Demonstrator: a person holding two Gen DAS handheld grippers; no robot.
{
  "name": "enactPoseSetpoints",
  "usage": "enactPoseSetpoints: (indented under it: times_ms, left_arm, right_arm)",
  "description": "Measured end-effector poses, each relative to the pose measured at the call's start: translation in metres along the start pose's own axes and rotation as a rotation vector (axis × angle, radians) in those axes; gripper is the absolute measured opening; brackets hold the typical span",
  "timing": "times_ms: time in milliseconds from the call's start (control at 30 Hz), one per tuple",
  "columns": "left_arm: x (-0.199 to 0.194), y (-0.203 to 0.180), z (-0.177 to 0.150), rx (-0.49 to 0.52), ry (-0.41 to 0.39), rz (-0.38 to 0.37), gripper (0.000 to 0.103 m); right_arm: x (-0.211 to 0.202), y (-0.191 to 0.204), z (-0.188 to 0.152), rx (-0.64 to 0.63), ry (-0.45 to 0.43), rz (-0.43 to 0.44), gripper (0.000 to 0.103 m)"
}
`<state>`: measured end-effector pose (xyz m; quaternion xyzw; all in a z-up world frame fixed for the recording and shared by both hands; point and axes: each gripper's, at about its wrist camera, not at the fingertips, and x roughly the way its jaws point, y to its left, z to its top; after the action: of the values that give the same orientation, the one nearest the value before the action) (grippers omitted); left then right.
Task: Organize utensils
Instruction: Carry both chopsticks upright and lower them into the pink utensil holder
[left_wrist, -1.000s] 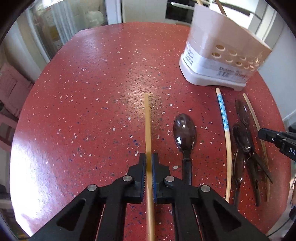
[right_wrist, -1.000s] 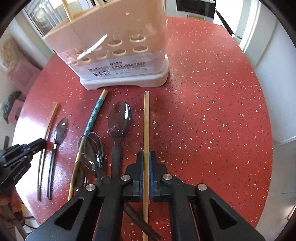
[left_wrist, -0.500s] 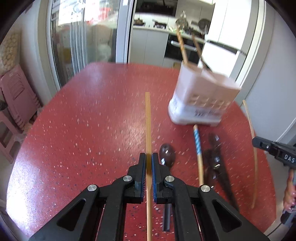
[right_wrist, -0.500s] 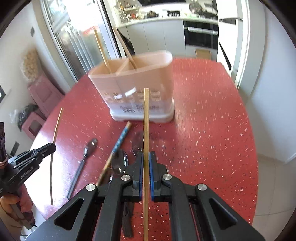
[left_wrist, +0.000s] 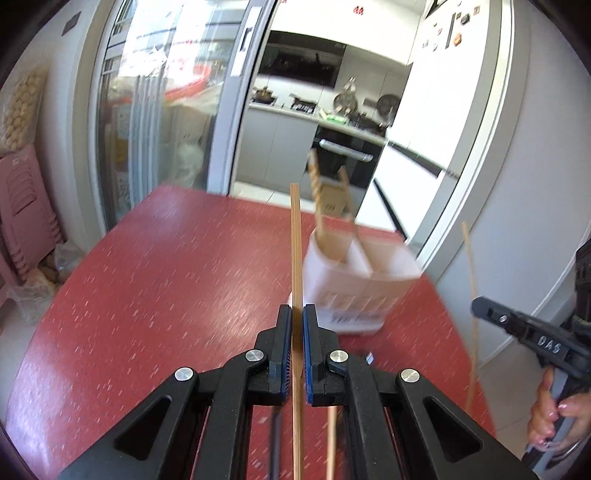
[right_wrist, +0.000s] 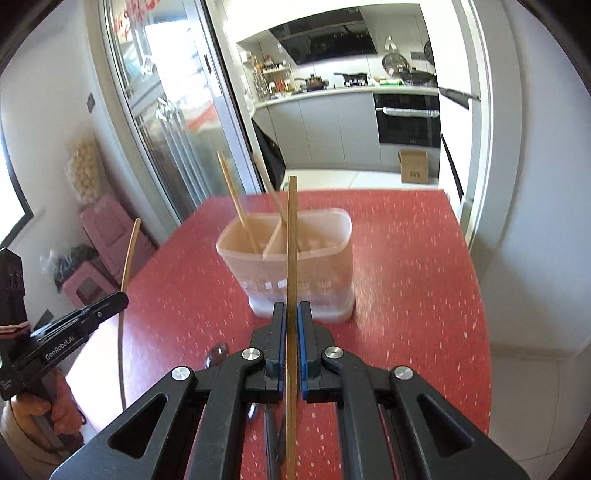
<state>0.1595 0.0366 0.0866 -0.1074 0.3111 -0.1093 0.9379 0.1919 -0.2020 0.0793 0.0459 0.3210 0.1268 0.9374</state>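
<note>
You hold left tongs (left_wrist: 297, 314) clamped on chopstick (left_wrist: 294, 240), right tongs (right_wrist: 291, 310) clamped on second chopstick (right_wrist: 291, 240). Both sticks raised tip-up off red surface (right_wrist: 406, 266), likely to clear rim of holder (right_wrist: 295, 266) (two sticks already inside). Holder stands ahead of both tongs, left compartment nearest. More utensils lie below the tongs, blurred.

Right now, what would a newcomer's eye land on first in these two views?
First, the chopstick clamped in the left gripper and its twin in the right gripper, both lifted and aimed ahead. Next, the pale utensil holder standing mid-table on the red speckled table, two chopsticks already leaning in its left compartment.
</note>
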Motion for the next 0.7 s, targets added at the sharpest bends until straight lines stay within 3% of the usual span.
enactPoseSetpoints:
  times_ms: [467, 700]
  left_arm:
    - [0.054, -0.024, 0.107, -0.044, -0.16, -0.062, 0.035]
    - [0.097, -0.028, 0.135, -0.052, -0.225, -0.052, 0.035]
  right_arm:
    - [0.022, -0.004, 0.094, 0.02, -0.148, 0.057, 0.006]
    - [0.056, -0.008, 0.133, 0.007, -0.231, 0.058, 0.006]
